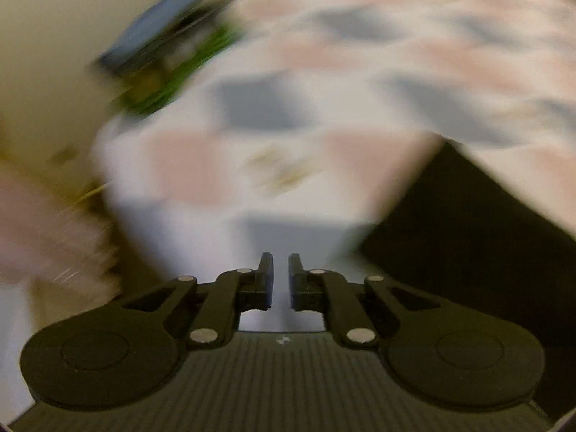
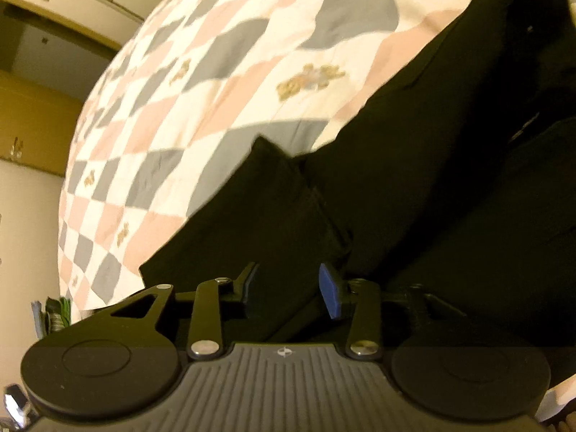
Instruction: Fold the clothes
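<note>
A black garment (image 2: 414, 162) lies spread over a checked quilt (image 2: 216, 72) of pink, grey and white squares. One folded part of it ends in a corner near the middle of the right wrist view. My right gripper (image 2: 288, 284) hangs just above this cloth with its jaws apart, and the blue pads (image 2: 328, 288) are not pressing on anything. The left wrist view is badly blurred. There my left gripper (image 1: 280, 273) is shut with nothing in it, over the quilt (image 1: 288, 72), and the black garment (image 1: 468, 234) lies to its right.
A blurred blue and green object (image 1: 158, 46) lies past the quilt's far left edge. A pink smear (image 1: 36, 223) fills the left side. In the right wrist view, brown wooden furniture (image 2: 32, 108) stands beyond the bed, and a green item (image 2: 57, 313) sits low left.
</note>
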A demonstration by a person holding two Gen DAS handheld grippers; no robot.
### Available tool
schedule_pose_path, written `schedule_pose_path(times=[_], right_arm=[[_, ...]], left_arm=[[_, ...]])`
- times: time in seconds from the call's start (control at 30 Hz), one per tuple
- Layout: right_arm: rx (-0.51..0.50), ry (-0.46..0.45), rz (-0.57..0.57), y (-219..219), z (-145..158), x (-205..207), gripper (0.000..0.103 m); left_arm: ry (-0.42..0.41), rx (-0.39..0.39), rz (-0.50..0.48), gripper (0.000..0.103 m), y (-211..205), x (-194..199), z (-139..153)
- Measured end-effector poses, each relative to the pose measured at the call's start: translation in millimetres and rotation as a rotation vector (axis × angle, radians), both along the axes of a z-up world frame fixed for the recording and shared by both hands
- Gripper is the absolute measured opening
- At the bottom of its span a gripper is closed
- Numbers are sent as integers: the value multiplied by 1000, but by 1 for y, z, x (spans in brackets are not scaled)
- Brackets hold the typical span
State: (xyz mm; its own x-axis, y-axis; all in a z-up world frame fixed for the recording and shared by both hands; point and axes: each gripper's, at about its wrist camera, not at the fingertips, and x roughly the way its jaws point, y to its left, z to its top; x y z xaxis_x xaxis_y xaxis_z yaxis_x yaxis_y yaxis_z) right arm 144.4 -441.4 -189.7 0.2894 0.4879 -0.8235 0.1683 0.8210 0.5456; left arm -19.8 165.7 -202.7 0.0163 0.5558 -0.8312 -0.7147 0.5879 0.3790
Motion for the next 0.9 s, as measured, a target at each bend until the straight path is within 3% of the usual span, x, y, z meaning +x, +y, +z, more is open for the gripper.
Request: schedule_pose_path(times=[0.1,0.2,0.3,0.4,0.47,0.53,0.57,0.7,0.73,0.8,0.9], right_arm=[[-28,9,25,8,-4,0,42],[-46,41,5,10,-13,-1,42],[-64,66,-31,10,-21,-4,43],[-83,70,-54,15,-25,-5,48],[-87,66,-63,19,-27,-5,53],[-95,68,-83,21,-31,-4,54],[-99,72,-95,22,-34,-2,54],[-69,69,-167,24,-53,6,53],[-76,59,-165,27,-54,8,50],[-127,23,-122,36,-50,11,16],[-152,-61,-62,49,-25,14,4]], left_arm=[[-35,-74,-12,9,-11,-5,-6],[-85,-199,-131,12,-46,9,-10],[-153,-362,-291,12,-101,32,-13],[-171,-514,-526,13,-156,73,-15],[-173,-556,-691,14,-193,96,-13],[-161,-578,-797,23,-222,113,-14],[-151,-594,-820,27,-230,120,-17],[-98,-623,-863,27,-242,136,-32],[-84,-627,-866,27,-243,138,-35],[-57,-631,-869,27,-243,138,-35],[-55,-637,-862,27,-226,138,-32]])
